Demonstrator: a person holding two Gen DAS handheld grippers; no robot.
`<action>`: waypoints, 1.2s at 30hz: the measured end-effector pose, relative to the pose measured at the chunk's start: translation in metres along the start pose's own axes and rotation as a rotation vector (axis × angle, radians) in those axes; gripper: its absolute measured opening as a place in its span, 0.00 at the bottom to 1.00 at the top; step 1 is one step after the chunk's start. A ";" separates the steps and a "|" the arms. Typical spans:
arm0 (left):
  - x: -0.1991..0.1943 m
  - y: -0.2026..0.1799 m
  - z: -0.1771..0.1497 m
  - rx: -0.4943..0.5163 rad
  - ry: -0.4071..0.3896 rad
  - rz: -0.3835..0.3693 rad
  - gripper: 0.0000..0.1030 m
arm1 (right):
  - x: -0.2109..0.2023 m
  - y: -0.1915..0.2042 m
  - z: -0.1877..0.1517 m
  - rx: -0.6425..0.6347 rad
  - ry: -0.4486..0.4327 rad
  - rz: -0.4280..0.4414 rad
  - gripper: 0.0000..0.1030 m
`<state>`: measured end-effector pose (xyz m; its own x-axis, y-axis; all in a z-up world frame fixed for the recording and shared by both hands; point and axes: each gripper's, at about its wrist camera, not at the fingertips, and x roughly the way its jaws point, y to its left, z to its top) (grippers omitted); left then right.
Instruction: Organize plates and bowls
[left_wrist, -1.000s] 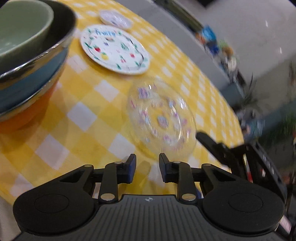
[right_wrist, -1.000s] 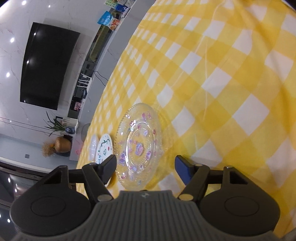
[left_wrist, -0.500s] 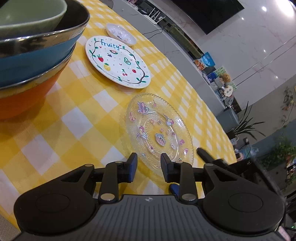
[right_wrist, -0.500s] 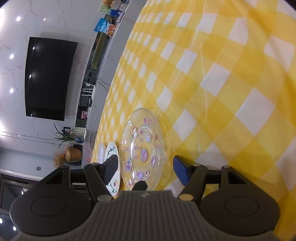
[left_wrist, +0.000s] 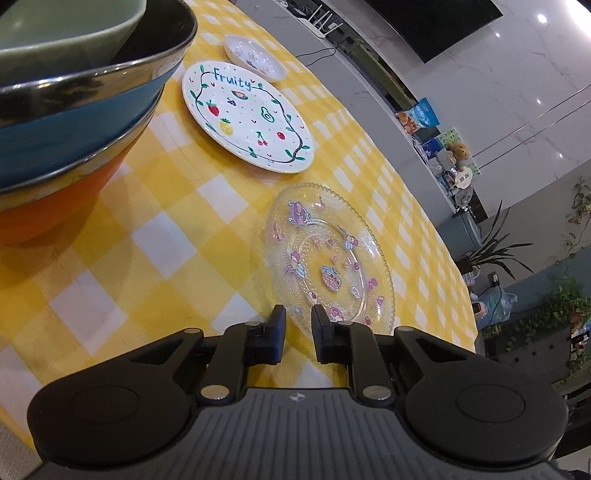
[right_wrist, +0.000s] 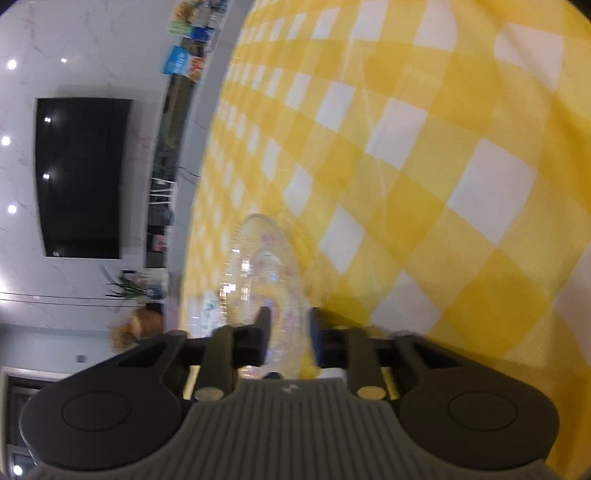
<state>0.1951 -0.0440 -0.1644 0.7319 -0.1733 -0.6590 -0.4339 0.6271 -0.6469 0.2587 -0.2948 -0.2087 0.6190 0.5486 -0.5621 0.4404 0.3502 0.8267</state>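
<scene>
The glass plate (left_wrist: 328, 266) lies flat on the yellow-checked surface (left_wrist: 159, 236), clear with a beaded rim and small pink and purple prints. The left tongs (left_wrist: 298, 321) point down at its near edge: the gap between the 2 tips sits right over the rim, and the jaws are closing, with a narrow gap left. The pads do not seem to press on the glass, though the rim is partly hidden behind the tips.

In the right wrist view, which is blurred, the same glass plate (right_wrist: 258, 269) appears edge-on, running away from the right tongs (right_wrist: 288, 317). Its near rim goes in between the 2 tips, and the jaws have come together on it, so the right tongs grip the plate's edge.

Beyond the glass plate, well apart from it, lies a white plate (left_wrist: 247, 114) lettered "Fruity" with drawn fruit and a vine border. Just past that sits a small white dish (left_wrist: 255, 55) with purple marks. At the left of the left wrist view stands a stack of 3 bowls: an orange bowl (left_wrist: 55, 206) at the bottom, a blue bowl (left_wrist: 74, 122) nested in it, and a green bowl (left_wrist: 66, 33) on top. The stack is well apart from both tongs.
</scene>
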 end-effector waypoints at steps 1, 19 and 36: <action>0.001 0.001 0.001 -0.011 0.003 -0.007 0.22 | 0.000 -0.003 0.000 0.022 0.001 0.014 0.01; -0.004 0.002 0.005 -0.056 0.073 0.018 0.13 | -0.018 -0.003 -0.014 0.141 0.138 -0.029 0.02; -0.061 -0.002 -0.007 0.101 0.087 0.112 0.15 | -0.050 0.030 -0.052 -0.072 0.202 -0.160 0.05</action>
<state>0.1473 -0.0400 -0.1258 0.6317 -0.1601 -0.7585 -0.4525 0.7183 -0.5285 0.2074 -0.2726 -0.1549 0.3994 0.6202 -0.6751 0.4704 0.4934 0.7316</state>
